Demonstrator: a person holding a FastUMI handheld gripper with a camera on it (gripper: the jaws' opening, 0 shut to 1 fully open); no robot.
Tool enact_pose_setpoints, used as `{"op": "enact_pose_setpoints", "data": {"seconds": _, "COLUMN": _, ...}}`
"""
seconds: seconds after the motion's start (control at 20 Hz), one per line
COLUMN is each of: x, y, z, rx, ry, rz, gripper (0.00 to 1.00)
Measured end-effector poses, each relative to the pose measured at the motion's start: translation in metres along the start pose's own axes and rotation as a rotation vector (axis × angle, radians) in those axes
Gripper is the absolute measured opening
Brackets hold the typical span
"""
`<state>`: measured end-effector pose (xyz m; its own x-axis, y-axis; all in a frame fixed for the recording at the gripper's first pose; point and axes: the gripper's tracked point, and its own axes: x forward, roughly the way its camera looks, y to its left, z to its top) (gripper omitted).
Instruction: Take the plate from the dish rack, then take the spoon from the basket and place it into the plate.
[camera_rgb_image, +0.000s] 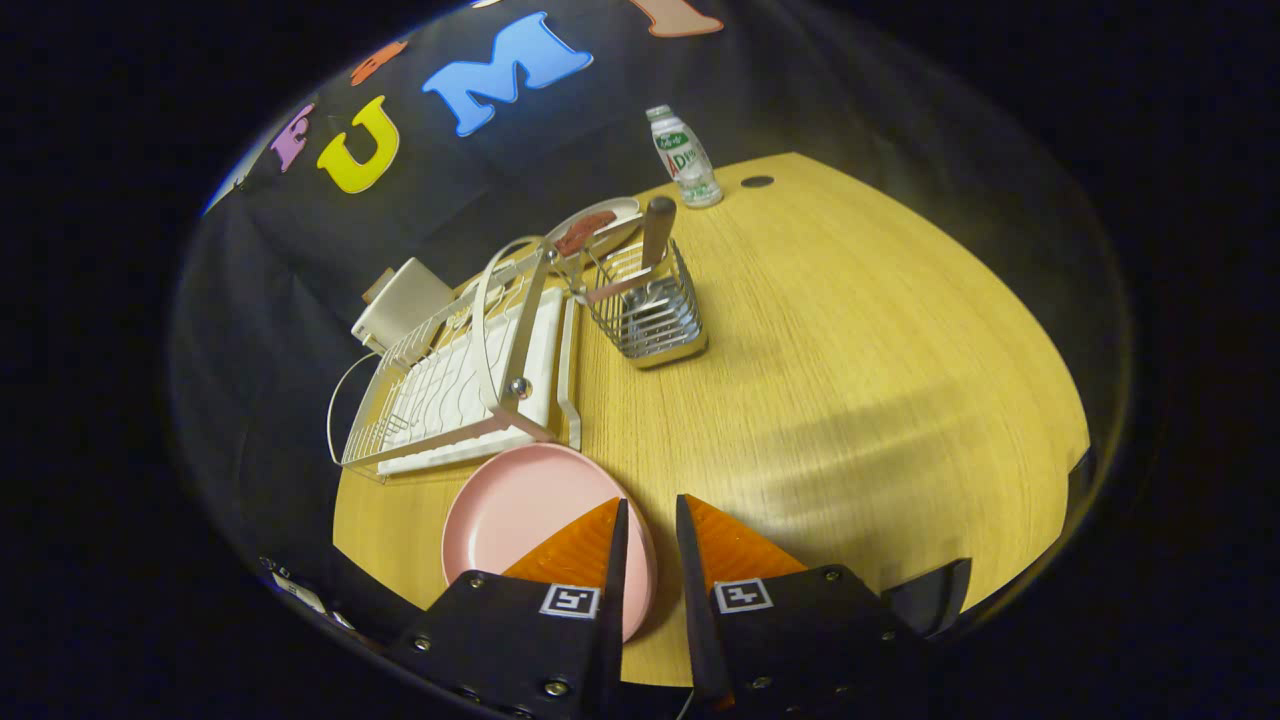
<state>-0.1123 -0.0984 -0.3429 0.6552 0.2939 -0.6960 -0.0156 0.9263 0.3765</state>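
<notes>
A pink plate (520, 525) lies flat on the wooden table (850, 380), just in front of the white dish rack (470, 380). My gripper (648, 508) hovers above the plate's right rim, fingers a narrow gap apart and pressing on nothing. One finger covers part of the plate, and the rim shows in the gap. Beyond the fingers stands a wire basket (650, 315), right of the rack. A spoon with a wooden handle (657, 230) sticks up out of it.
A white plate (600, 222) with a reddish mark leans at the rack's far end. Behind the basket, near the table's far edge, stands a small bottle (685, 157), with a dark hole (757, 182) in the tabletop beside it. A white box (400, 305) sits left of the rack.
</notes>
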Motion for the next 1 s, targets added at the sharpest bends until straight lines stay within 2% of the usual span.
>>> {"op": "enact_pose_setpoints", "data": {"seconds": 0.05, "x": -0.004, "y": -0.001, "z": 0.012, "rx": -0.019, "ry": -0.046, "rz": -0.014, "gripper": 0.31}}
{"op": "enact_pose_setpoints", "data": {"seconds": 0.3, "x": -0.029, "y": -0.014, "z": 0.061, "rx": -0.093, "ry": -0.261, "rz": -0.072, "gripper": 0.31}}
{"op": "enact_pose_setpoints", "data": {"seconds": 0.55, "x": -0.038, "y": -0.019, "z": 0.088, "rx": -0.157, "ry": -0.394, "rz": -0.093, "gripper": 0.31}}
{"op": "enact_pose_setpoints", "data": {"seconds": 0.75, "x": -0.026, "y": -0.017, "z": 0.113, "rx": -0.238, "ry": -0.518, "rz": -0.09, "gripper": 0.35}}
{"op": "enact_pose_setpoints", "data": {"seconds": 1.0, "x": 0.009, "y": -0.014, "z": 0.127, "rx": -0.241, "ry": -0.581, "rz": -0.045, "gripper": 0.37}}
